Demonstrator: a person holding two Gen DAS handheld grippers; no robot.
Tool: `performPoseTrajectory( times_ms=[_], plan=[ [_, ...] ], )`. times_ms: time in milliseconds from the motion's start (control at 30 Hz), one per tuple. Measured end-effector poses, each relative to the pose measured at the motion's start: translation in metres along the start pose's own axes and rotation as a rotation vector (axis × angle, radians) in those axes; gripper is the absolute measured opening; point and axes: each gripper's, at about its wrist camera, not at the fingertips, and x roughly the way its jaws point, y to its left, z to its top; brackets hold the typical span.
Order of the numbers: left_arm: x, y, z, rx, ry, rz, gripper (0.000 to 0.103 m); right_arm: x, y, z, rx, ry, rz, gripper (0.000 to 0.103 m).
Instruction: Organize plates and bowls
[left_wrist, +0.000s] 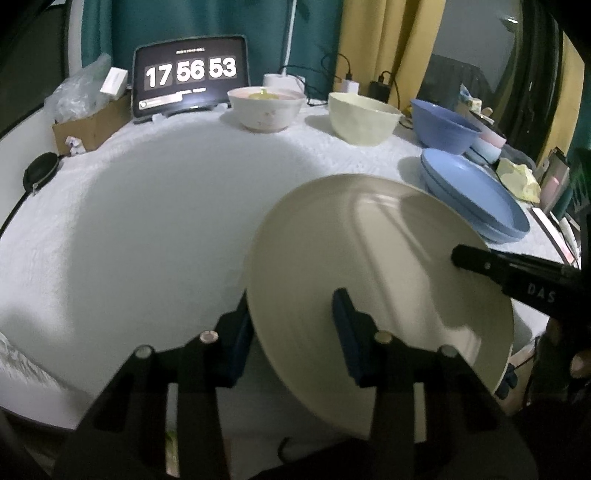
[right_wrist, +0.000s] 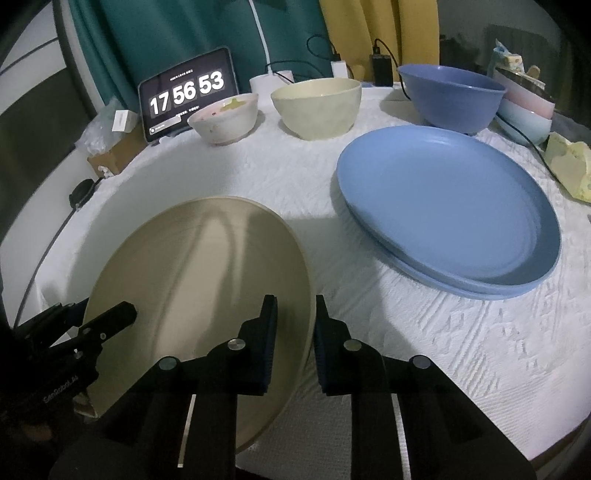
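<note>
A beige plate (left_wrist: 380, 280) is held tilted above the white tabletop (left_wrist: 147, 206), gripped at two edges. The left gripper (left_wrist: 291, 317) straddles the plate's near-left rim: one finger sits under the rim and the other rests on the upper face, closed onto the plate. The right gripper (right_wrist: 295, 317) does the same at the plate's (right_wrist: 199, 288) right rim, its fingers (right_wrist: 267, 325) closed narrowly with the rim between them. Each gripper appears in the other's view as a dark finger lying on the plate's face.

Right of the beige plate, a stack of blue plates (right_wrist: 450, 206) lies flat on the tabletop, near but apart from it. Along the far side stand three bowls in a row: a white bowl (right_wrist: 225, 116) with something yellow inside, a cream bowl (right_wrist: 317, 107), and a blue bowl (right_wrist: 450, 96) just behind the blue plates. Pink and pale blue bowls (right_wrist: 526, 110) are stacked at the far right. A tablet (right_wrist: 186, 92) showing 17 56 53 leans at the far left, beside a cardboard box (left_wrist: 92, 122). Chargers and cables lie behind the bowls.
</note>
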Motion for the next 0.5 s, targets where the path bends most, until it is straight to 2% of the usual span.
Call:
performPoseTrajectory(
  times_ms=[500],
  plan=[
    [-0.017,-0.009,0.020,-0.001,-0.056,-0.008,0.042,-0.026,-0.005,0.017,0.002,-0.081,0.023,0.020]
  ],
)
